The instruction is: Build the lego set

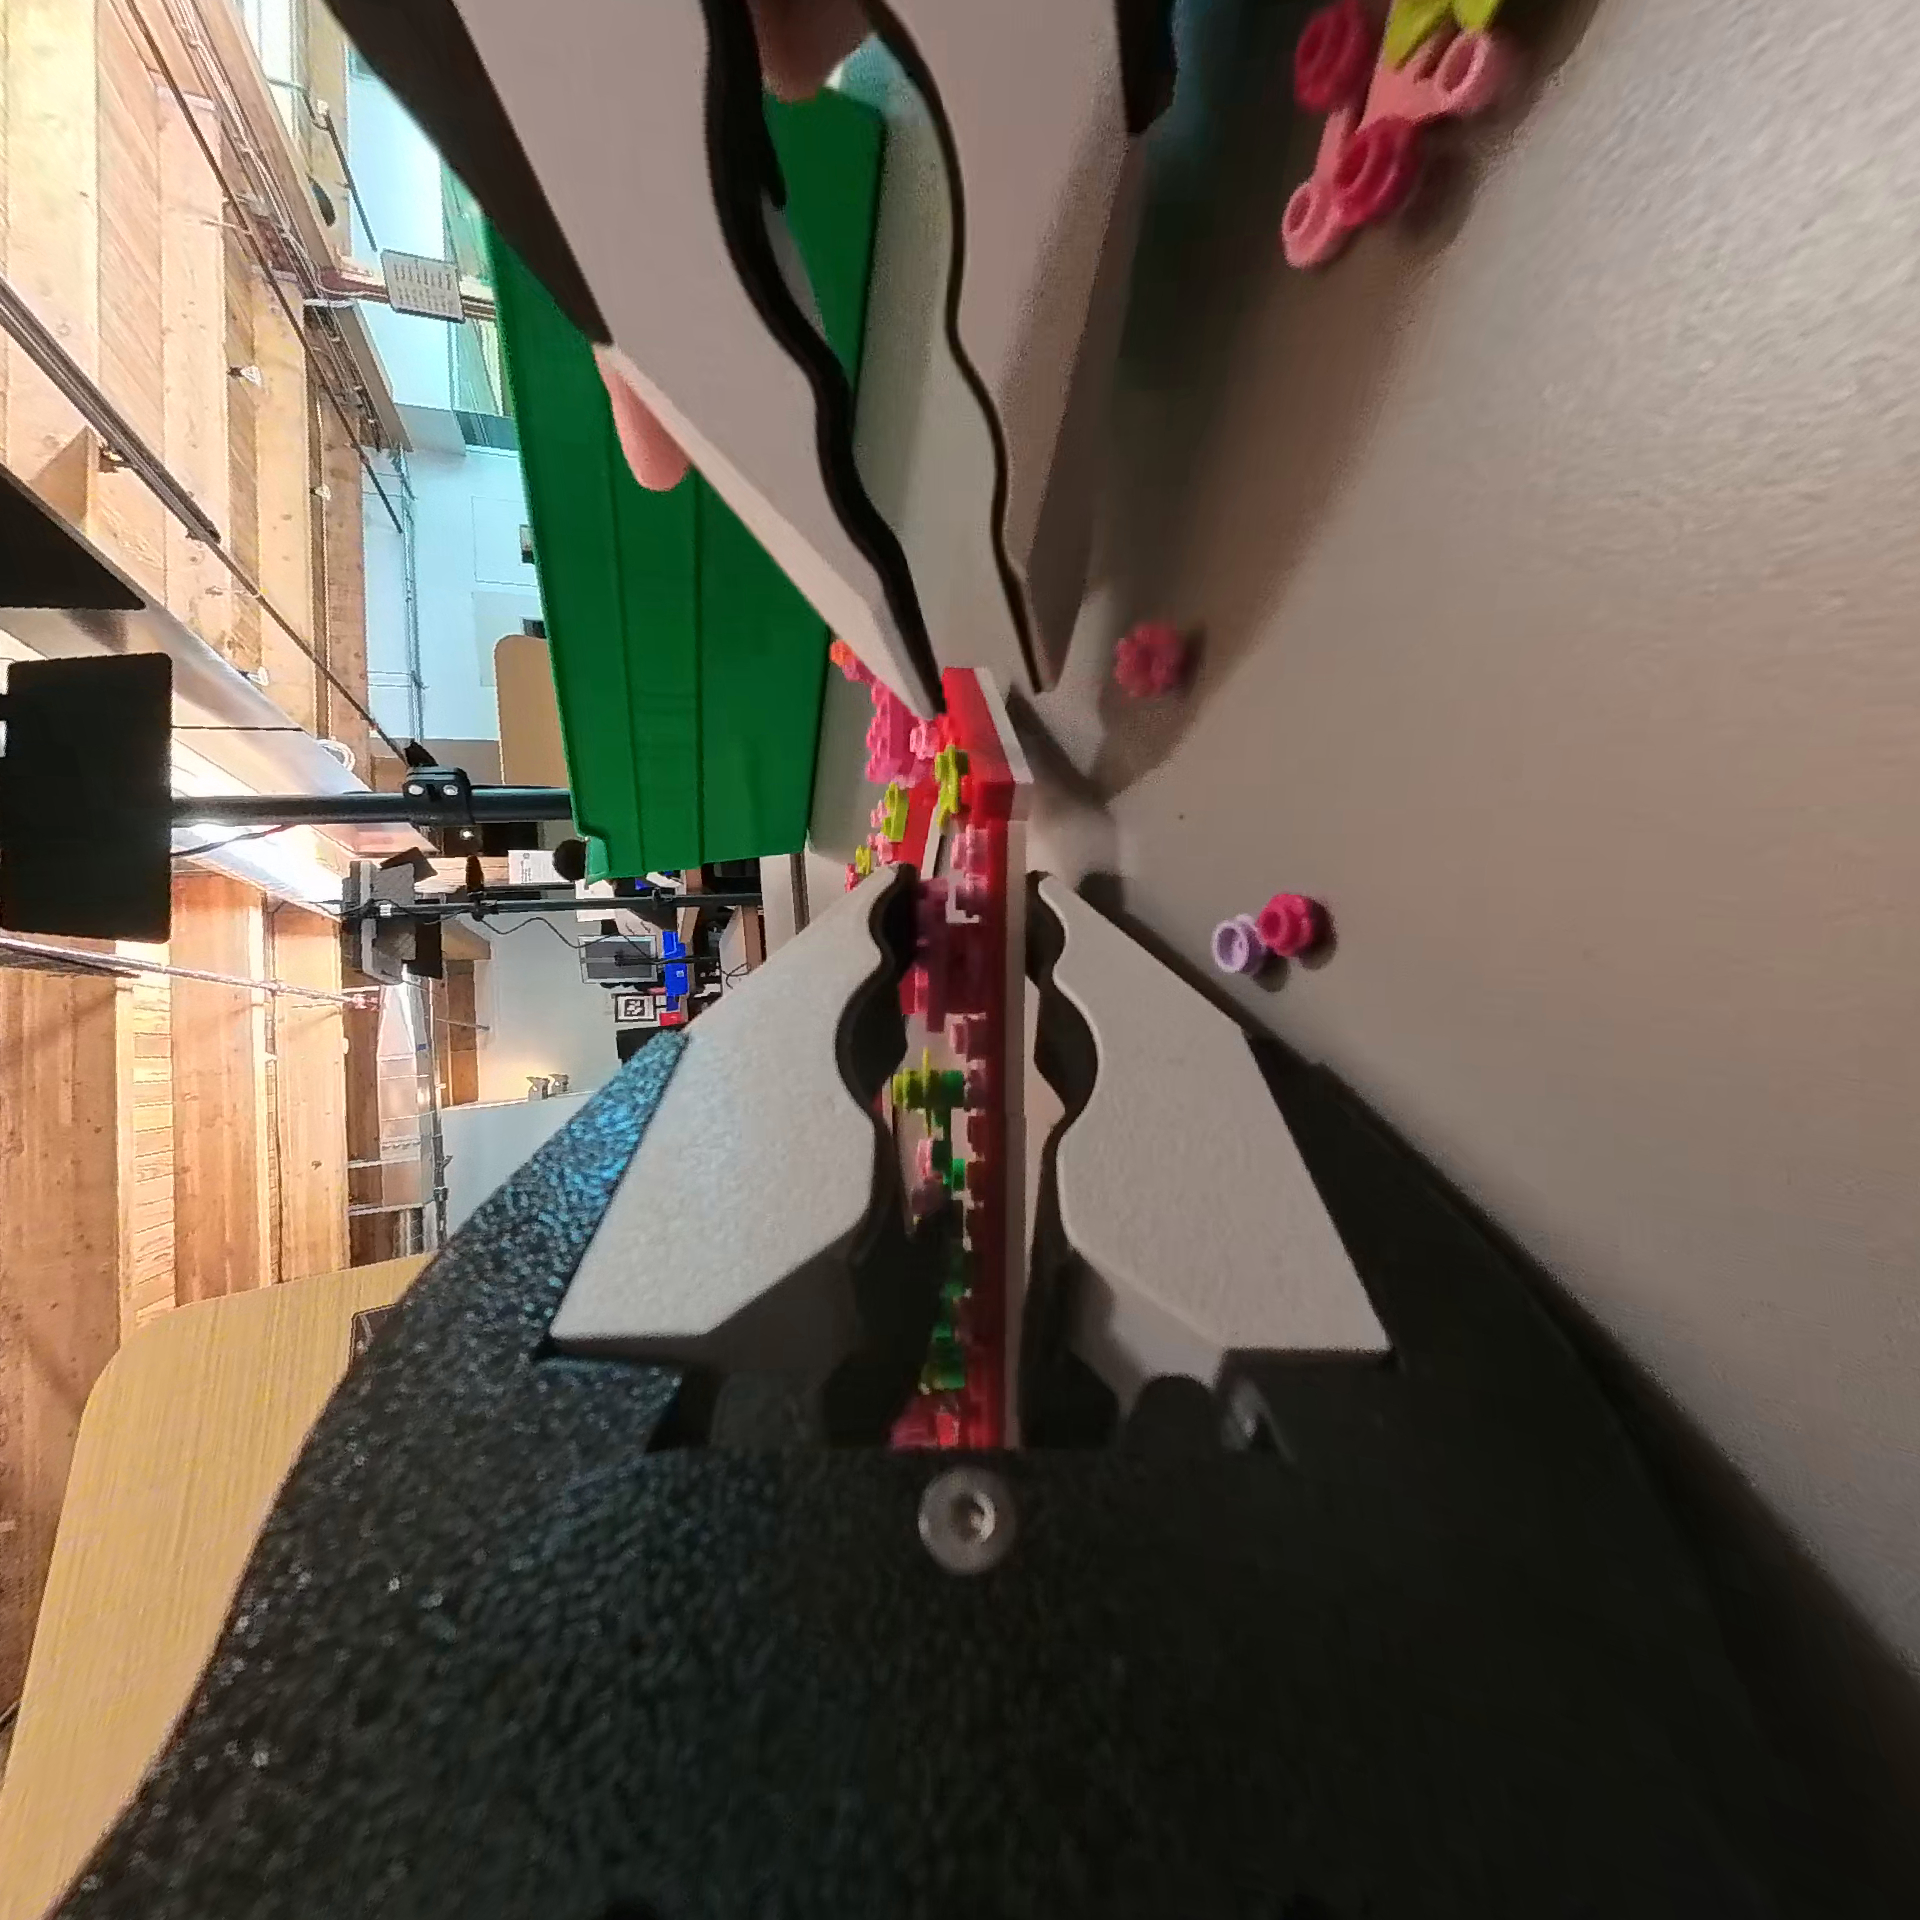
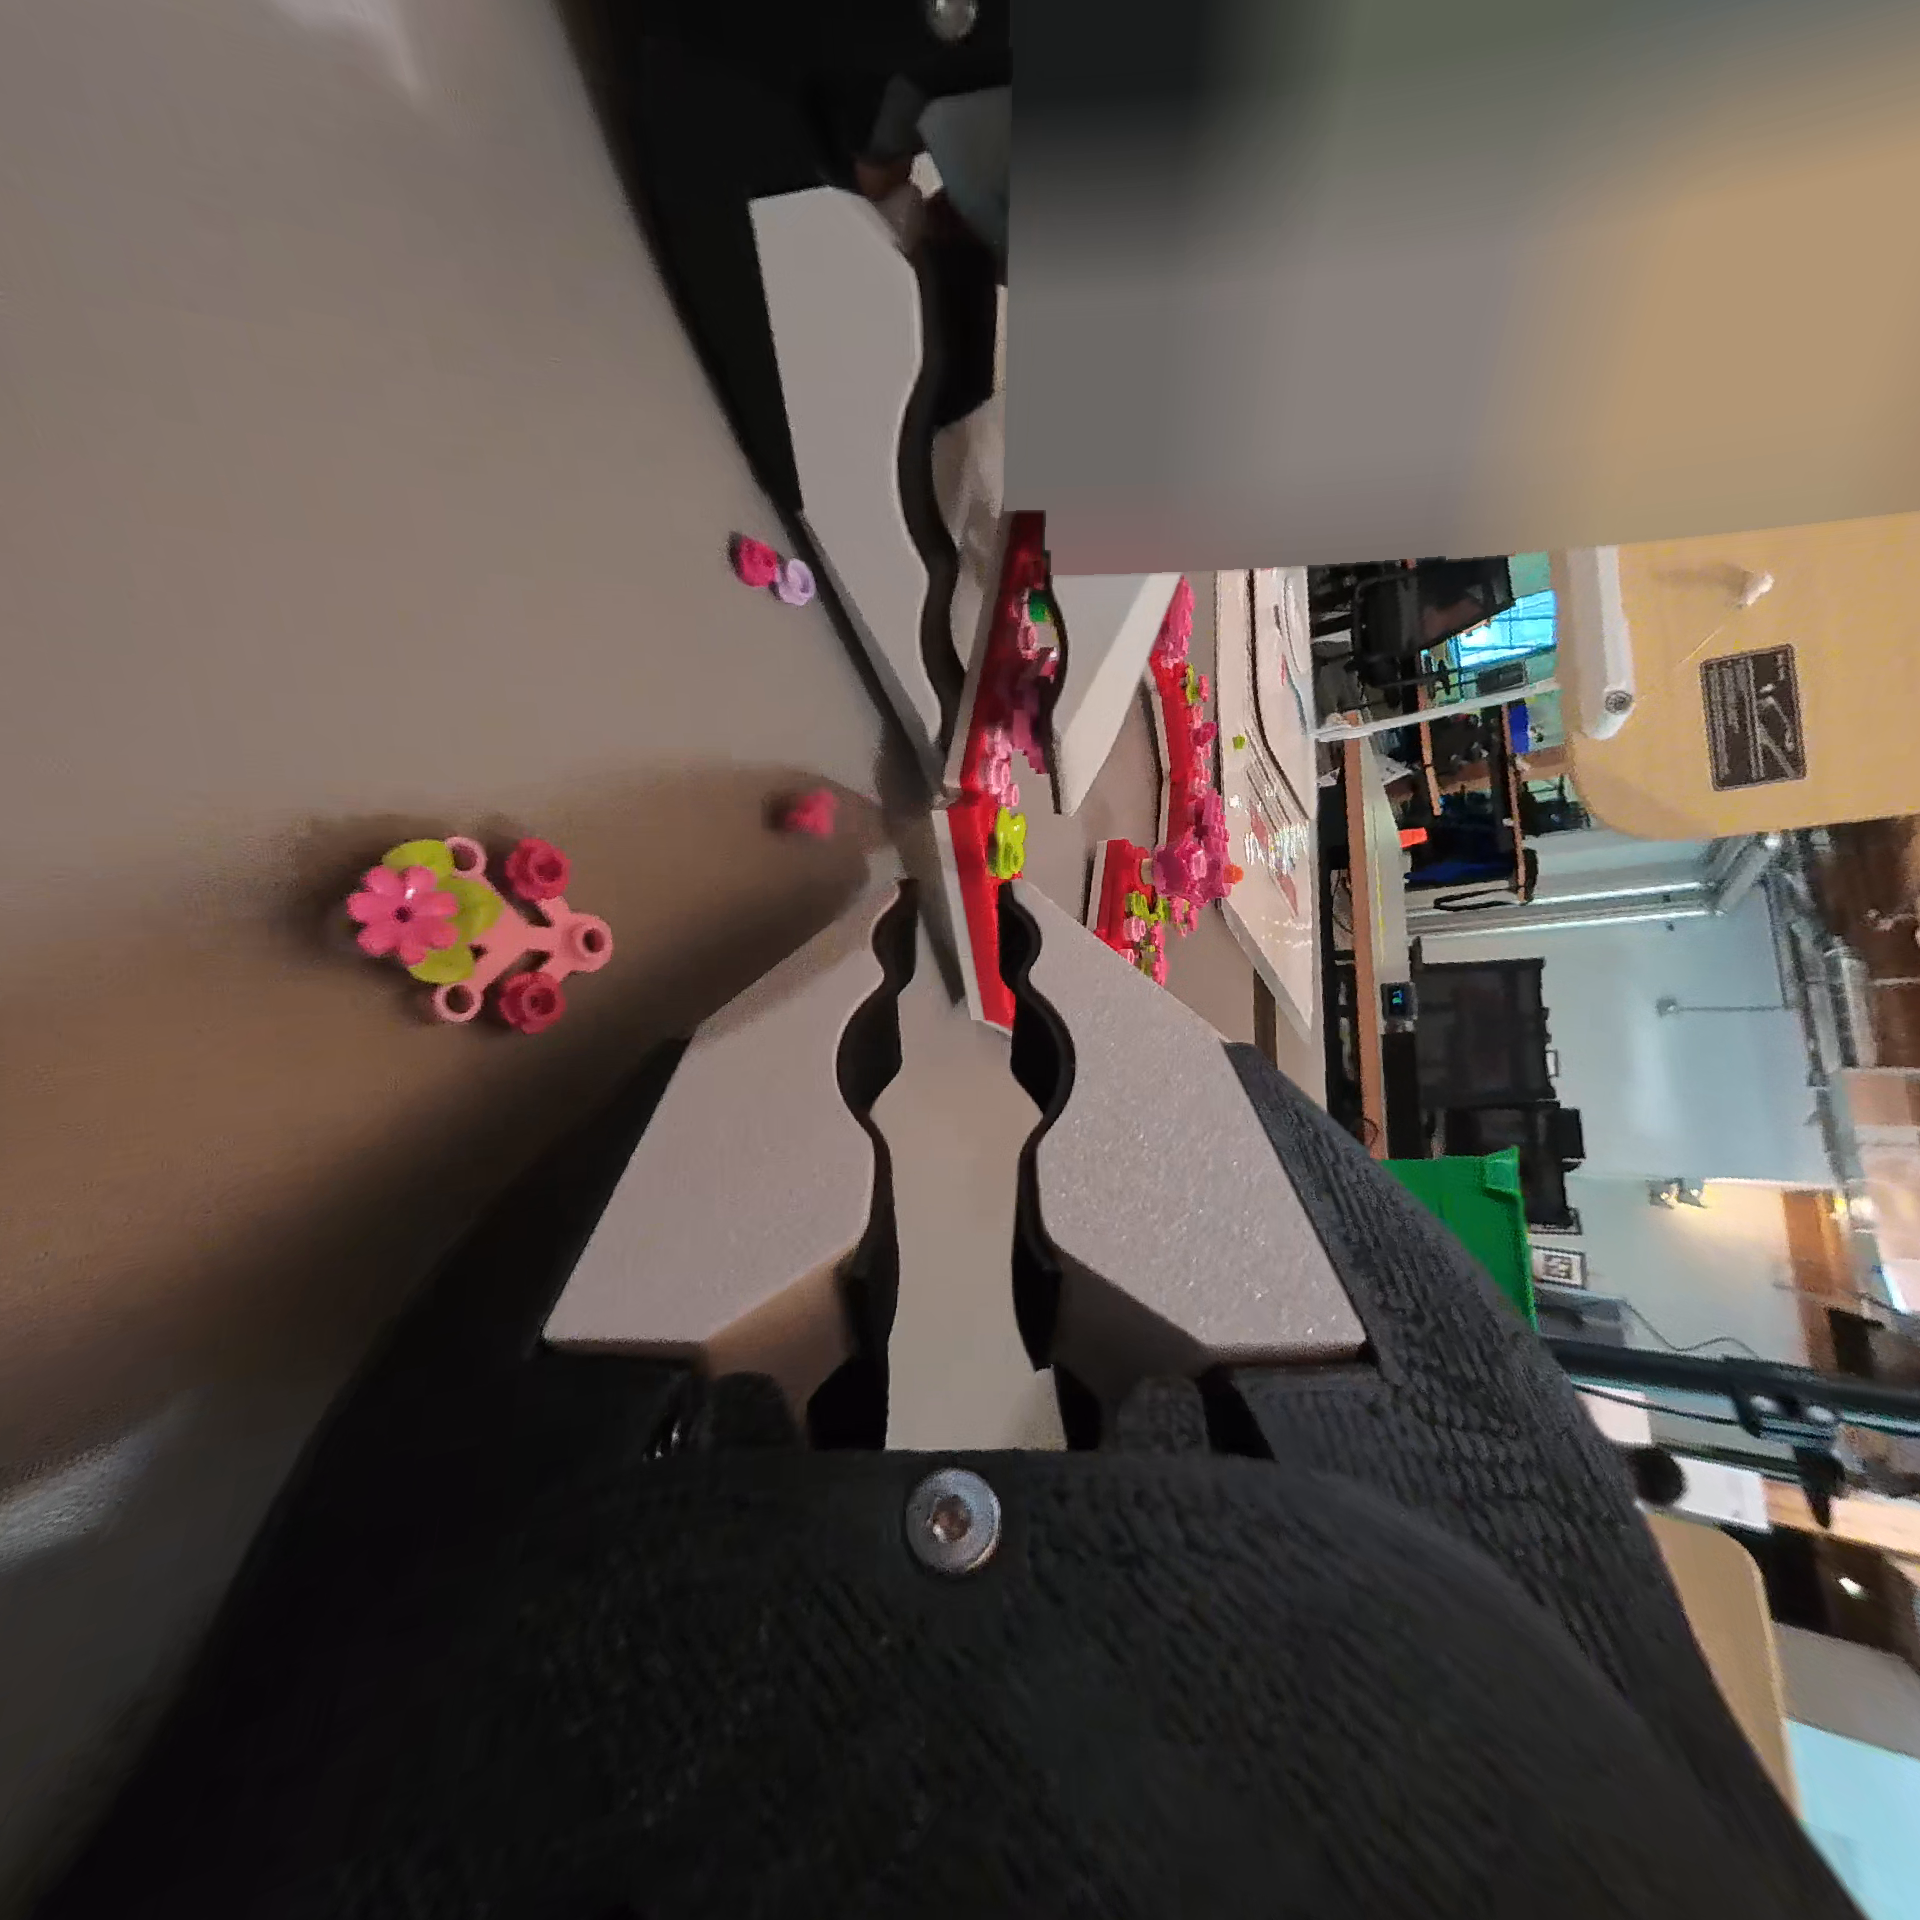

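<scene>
A long red Lego plate (image 1: 987, 1195) on a white layer, studded with pink, lime and green flowers, is held edge-on above the grey table (image 1: 1558, 727). My left gripper (image 1: 971, 883) is shut on its near part. My right gripper (image 1: 987, 691) reaches in from the far side and is shut on the far end. In the right wrist view, my right gripper (image 2: 961, 891) clamps the plate (image 2: 985, 956) and the left gripper (image 2: 1003, 790) holds the stretch beyond. A small step shows in the plate between the two grips.
On the table lie a pink flower cluster (image 2: 468, 925), a loose pink stud (image 2: 810, 810), and a magenta and lilac stud pair (image 2: 774, 571). Two more red flowered sections (image 2: 1184, 727) and a booklet (image 2: 1268, 790) lie beyond. A green bin (image 1: 675, 623) stands behind.
</scene>
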Demonstrator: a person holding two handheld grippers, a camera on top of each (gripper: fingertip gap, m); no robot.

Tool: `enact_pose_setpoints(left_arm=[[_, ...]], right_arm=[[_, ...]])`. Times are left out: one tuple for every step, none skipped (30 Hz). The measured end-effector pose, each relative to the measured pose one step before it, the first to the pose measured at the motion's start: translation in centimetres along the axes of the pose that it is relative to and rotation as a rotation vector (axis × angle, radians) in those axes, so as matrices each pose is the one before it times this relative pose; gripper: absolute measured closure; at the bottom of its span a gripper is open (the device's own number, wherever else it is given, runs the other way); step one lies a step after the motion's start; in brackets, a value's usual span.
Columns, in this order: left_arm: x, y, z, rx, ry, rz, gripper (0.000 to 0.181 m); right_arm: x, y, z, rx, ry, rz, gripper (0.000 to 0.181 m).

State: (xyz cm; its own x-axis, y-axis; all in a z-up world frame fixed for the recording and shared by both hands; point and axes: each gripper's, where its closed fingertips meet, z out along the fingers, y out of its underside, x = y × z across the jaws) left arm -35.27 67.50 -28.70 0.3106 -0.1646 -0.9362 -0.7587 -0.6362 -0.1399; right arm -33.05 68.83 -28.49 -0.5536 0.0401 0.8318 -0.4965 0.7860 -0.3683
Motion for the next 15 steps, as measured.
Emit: enact_pose_setpoints(left_arm=[[0.019, 0.016, 0.007, -0.0008, -0.0002, 0.0022, 0.163], [-0.005, 0.015, 0.010, -0.0009, -0.0001, 0.0013, 0.163], [0.002, 0.026, 0.010, -0.0007, 0.0003, 0.0008, 0.163], [0.006, 0.030, 0.022, -0.0003, 0.0001, 0.0007, 0.163], [0.016, 0.023, 0.005, -0.0004, 0.0000, 0.0015, 0.163], [0.030, 0.013, 0.005, -0.0001, 0.0004, 0.0022, 0.163], [0.021, -0.006, 0.013, -0.0002, -0.0001, 0.0024, 0.163], [0.017, 0.005, 0.007, -0.0004, -0.0008, 0.0031, 0.163], [-0.007, -0.001, 0.003, -0.0002, -0.0010, 0.0034, 0.163], [0.002, 0.005, 0.009, -0.0001, -0.0008, 0.0022, 0.163], [-0.001, -0.002, 0.009, 0.0003, -0.0006, 0.0016, 0.163], [-0.003, -0.007, 0.003, 0.0005, -0.0001, 0.0002, 0.163], [0.003, 0.002, 0.013, 0.0000, 0.0003, -0.0005, 0.163], [-0.006, -0.004, 0.006, -0.0001, -0.0001, 0.0004, 0.163], [-0.003, -0.001, 0.012, -0.0002, -0.0008, 0.0013, 0.163]], right_arm=[[-0.199, 0.058, -0.026, -0.0048, -0.0085, -0.0143, 0.167], [-0.315, -0.019, -0.079, 0.0020, -0.0180, -0.0073, 0.167], [-0.285, -0.107, -0.151, 0.0087, -0.0199, 0.0033, 0.168], [0.013, -0.037, -0.200, 0.0055, -0.0098, 0.0256, 0.168], [-0.072, -0.071, -0.268, 0.0081, -0.0247, 0.0478, 0.169], [-0.145, -0.088, -0.334, 0.0098, -0.0361, 0.0616, 0.169], [0.012, -0.047, -0.406, 0.0080, -0.0281, 0.0662, 0.170], [-0.095, -0.030, -0.473, 0.0069, -0.0362, 0.0660, 0.171], [-0.187, 0.018, -0.499, 0.0053, -0.0401, 0.0671, 0.172], [-0.218, 0.020, -0.452, 0.0065, -0.0395, 0.0706, 0.172], [-0.421, 0.044, -0.364, 0.0045, -0.0501, 0.0649, 0.173], [-0.483, 0.106, -0.263, 0.0009, -0.0457, 0.0448, 0.173], [-0.418, 0.193, -0.112, -0.0054, -0.0353, 0.0289, 0.173], [-0.265, 0.199, 0.007, -0.0075, -0.0205, 0.0191, 0.173], [-0.213, 0.132, 0.117, -0.0059, -0.0156, 0.0133, 0.173]])
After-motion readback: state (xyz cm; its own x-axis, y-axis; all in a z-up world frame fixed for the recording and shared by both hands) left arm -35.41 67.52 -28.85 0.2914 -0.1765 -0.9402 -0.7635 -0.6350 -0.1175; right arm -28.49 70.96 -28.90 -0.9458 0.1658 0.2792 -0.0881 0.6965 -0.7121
